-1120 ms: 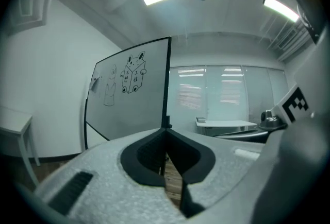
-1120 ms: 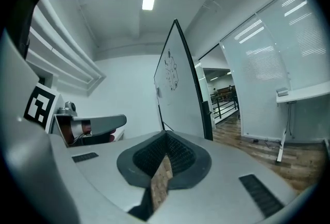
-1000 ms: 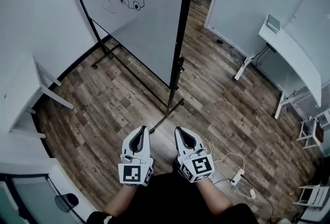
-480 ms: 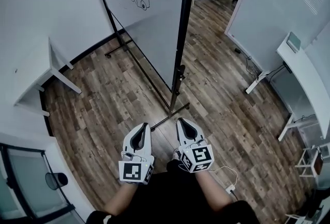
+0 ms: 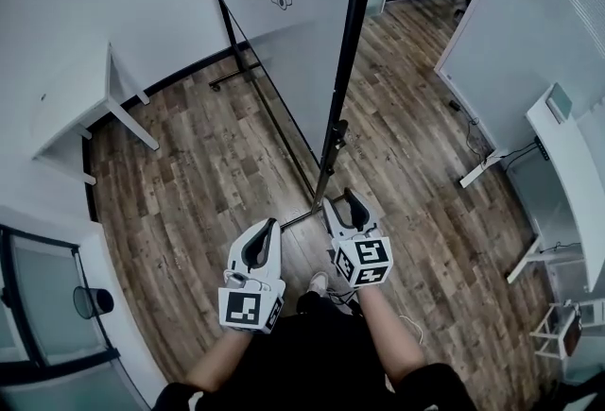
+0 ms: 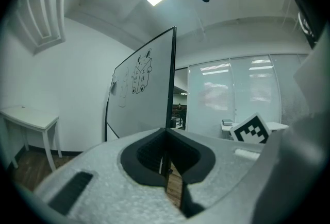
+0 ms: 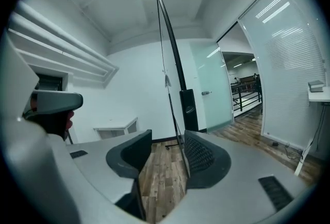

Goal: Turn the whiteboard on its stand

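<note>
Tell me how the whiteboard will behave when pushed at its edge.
The whiteboard is a broad thin panel, so probably stiff. It seems held at a side pivot knob, so an edge push likely swings it. The stand's thin foot on smooth wood flooring may skid.

Wood-plank floor (image 5: 189,182)
Whiteboard stand (image 5: 324,175) stands mid-floor; white table (image 5: 76,97) at the left edge, desk (image 5: 572,154) right.
</note>
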{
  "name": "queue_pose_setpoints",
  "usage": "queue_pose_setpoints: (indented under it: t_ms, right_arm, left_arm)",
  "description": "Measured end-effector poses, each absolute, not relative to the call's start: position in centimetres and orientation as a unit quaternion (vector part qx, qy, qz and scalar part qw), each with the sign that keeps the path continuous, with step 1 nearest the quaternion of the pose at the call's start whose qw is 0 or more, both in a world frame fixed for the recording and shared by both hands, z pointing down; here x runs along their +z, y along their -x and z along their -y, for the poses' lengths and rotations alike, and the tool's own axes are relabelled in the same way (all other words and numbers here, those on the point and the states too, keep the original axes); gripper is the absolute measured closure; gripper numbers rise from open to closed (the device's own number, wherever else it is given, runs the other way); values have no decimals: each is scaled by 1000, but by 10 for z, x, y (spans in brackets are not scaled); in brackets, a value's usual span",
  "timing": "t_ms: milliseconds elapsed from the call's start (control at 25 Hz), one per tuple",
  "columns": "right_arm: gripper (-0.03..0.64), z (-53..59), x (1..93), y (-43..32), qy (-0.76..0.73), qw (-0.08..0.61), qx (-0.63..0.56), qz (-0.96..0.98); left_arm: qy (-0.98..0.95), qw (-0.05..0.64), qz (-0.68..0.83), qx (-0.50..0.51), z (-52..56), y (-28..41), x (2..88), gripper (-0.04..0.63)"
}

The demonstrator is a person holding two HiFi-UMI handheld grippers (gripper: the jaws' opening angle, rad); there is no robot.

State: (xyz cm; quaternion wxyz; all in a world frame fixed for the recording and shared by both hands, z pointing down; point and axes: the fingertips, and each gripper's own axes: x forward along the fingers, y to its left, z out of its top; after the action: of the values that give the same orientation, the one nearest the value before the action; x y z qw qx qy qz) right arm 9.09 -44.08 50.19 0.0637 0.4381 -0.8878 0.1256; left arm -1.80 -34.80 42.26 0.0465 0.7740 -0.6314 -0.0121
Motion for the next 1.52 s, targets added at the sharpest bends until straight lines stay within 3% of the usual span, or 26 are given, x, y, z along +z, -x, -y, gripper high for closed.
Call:
queue_pose_setpoints:
  t_ms: [480,1120,1240,1520]
  right_arm:
    - [368,535,548,-77,-429,104,130,888]
    - [368,589,573,-56,-432,141,110,884]
    - [407,591,574,-56,-435,134,107,884]
    - [419,591,573,-55,-435,140,88,885]
  left_arm:
    - [-752,48,658,-11,363,16,429,583]
    - [-730,58,681,-13,370,32,436,583]
    - [-728,60,682,-12,369,33,437,583]
    - [-724,66,687,-7,366,35,440,583]
